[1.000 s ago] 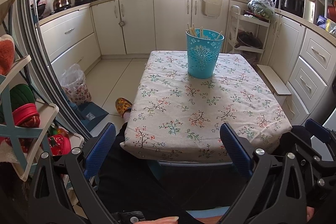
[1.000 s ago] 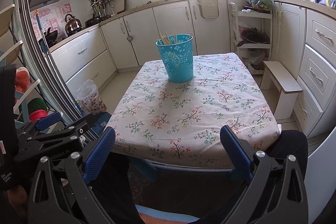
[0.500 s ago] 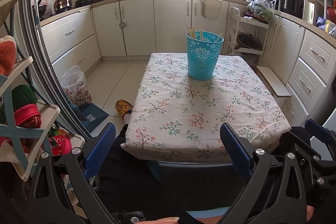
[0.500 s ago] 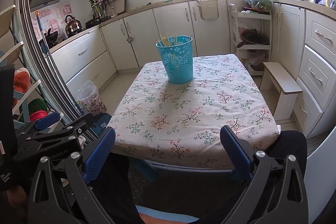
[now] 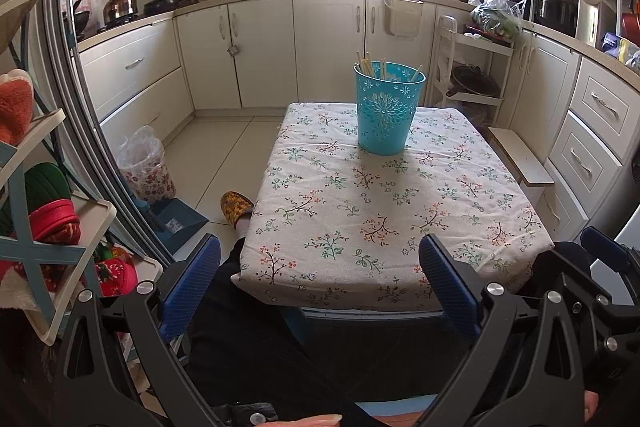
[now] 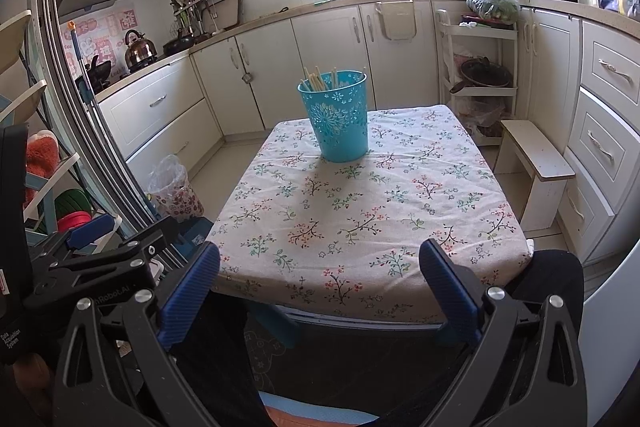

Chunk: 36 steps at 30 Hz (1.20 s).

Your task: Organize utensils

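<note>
Chopsticks (image 5: 366,63) stand upright in a teal perforated bucket (image 5: 386,111) at the far end of a table covered with a flowered cloth (image 5: 384,211). From the left wrist view, the left gripper (image 5: 320,279) hangs low at the near edge of the table, well apart from the bucket, its blue-padded fingers (image 5: 190,283) spread wide with nothing between them. Part of the right gripper (image 5: 600,247) shows at the lower right, beside a dark trouser leg. A yellow patterned slipper (image 5: 236,205) rests on the tiled floor left of the table, and a small bin lined with a plastic bag (image 5: 146,167) stands near the cabinets.

From the right wrist view, the chopsticks (image 6: 316,81) lean inside the same bucket (image 6: 338,119), which sits on the cloth (image 6: 360,211) toward the far left side. The right gripper (image 6: 320,279) is also held at the near table edge, fingers (image 6: 450,287) wide apart and empty. The left gripper (image 6: 92,231) is seen at the lower left, beside the table. A white stool (image 6: 536,159) stands to the right of the table.
</note>
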Available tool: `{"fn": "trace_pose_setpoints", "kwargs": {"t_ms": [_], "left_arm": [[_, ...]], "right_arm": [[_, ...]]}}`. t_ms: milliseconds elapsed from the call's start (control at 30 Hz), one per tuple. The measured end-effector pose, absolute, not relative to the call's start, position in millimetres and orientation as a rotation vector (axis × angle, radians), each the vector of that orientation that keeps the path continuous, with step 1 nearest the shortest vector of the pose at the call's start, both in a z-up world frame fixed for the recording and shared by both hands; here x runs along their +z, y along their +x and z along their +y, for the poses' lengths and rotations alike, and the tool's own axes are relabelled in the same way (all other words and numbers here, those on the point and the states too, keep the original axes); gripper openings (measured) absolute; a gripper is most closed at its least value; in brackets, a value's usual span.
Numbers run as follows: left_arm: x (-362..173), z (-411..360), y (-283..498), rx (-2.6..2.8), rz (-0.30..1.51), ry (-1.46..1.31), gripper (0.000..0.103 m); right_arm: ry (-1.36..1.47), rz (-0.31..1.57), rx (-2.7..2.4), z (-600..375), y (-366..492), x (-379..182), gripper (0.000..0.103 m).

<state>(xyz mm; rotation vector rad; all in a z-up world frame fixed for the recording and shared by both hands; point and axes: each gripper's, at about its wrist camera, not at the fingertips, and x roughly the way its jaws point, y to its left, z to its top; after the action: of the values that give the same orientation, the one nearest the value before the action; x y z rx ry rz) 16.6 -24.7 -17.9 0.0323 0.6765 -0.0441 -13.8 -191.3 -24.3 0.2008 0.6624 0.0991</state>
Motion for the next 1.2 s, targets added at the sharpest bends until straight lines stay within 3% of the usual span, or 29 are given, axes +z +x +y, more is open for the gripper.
{"fn": "trace_pose_setpoints", "kwargs": {"t_ms": [1200], "left_arm": [[-12.8,-26.9,14.1,-0.042,0.674,0.031,0.095]], "right_arm": [[0.2,0.662,0.099,-191.4,-14.1,-24.3,0.096]]}}
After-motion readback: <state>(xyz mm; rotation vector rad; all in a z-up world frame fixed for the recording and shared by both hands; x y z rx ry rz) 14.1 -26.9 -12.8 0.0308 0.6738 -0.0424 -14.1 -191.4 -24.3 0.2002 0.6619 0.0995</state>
